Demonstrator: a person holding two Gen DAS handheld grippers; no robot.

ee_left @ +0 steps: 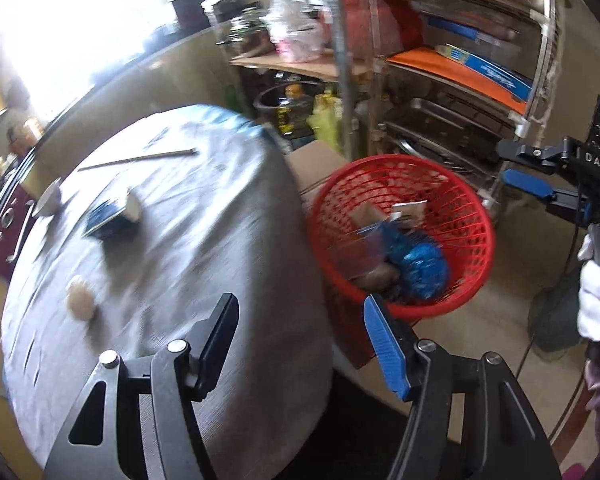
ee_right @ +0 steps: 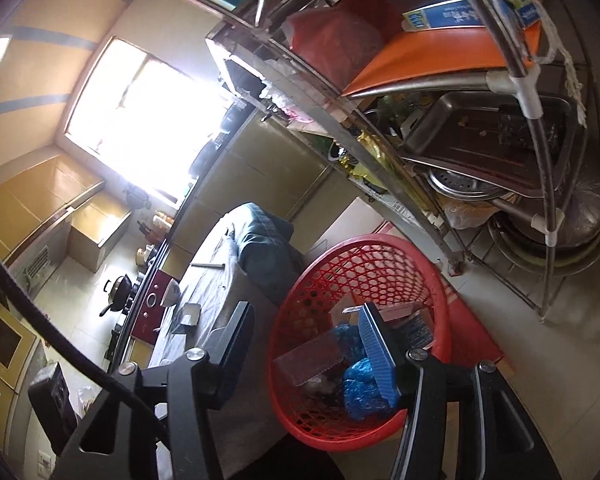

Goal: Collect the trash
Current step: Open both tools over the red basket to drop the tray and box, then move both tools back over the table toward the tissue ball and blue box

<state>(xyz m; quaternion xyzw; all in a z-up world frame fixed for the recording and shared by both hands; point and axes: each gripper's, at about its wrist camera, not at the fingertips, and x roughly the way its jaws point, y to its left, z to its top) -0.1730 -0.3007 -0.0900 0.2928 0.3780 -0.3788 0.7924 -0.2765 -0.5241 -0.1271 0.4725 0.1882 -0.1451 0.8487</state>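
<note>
Both grippers are empty: your left gripper point(ee_left: 300, 336) hangs spread wide over the table edge, your right gripper point(ee_right: 304, 344) gapes above the red basket point(ee_right: 300, 312). You look between pickups. Trash remains on the grey cloth-covered table point(ee_left: 220, 248): a pale crumpled lump point(ee_left: 81, 298) at ten o'clock, a small blue-and-white box point(ee_left: 114, 214) beyond, a thin stick point(ee_left: 138, 159) further. The latticed plastic basket at two o'clock already holds crinkly blue wrapping point(ee_left: 420, 266). Next, probably swing left for the lump.
</note>
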